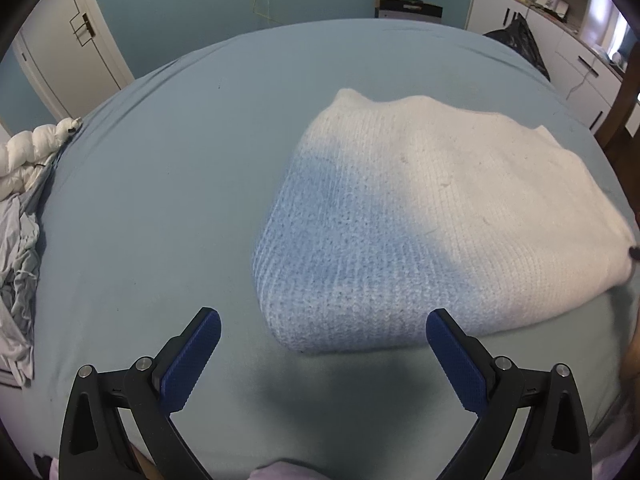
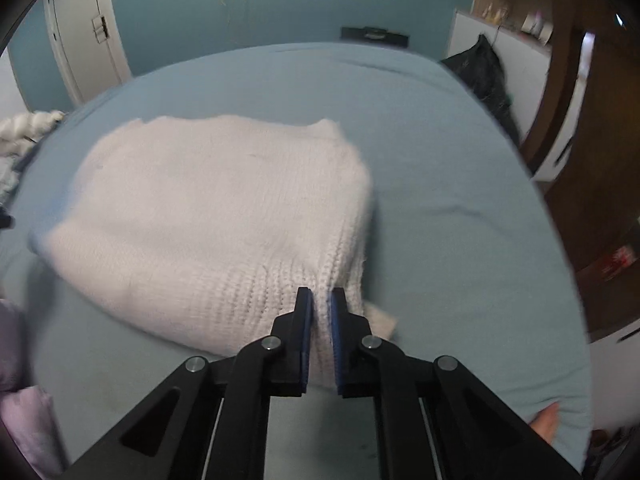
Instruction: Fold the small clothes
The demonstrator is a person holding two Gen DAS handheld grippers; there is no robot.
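A white knitted sweater (image 1: pixel 420 216) lies folded on the blue bed sheet (image 1: pixel 160 200). In the left wrist view it fills the middle and right, and part of it lies in shadow. My left gripper (image 1: pixel 323 330) hangs open just in front of the sweater's near left corner, with nothing between its blue pads (image 1: pixel 192 364). In the right wrist view the sweater (image 2: pixel 208 208) spreads left of centre. My right gripper (image 2: pixel 321 300) is shut on the sweater's near right corner, with the knit pinched between its blue pads.
A heap of white and grey clothes (image 1: pixel 20 240) lies at the bed's left edge. A black bag (image 1: pixel 516 40) and white cabinets (image 1: pixel 560 52) stand beyond the bed's far right. A brown wooden post (image 2: pixel 580 160) rises at the right. Pink fabric (image 2: pixel 24 420) shows at the lower left.
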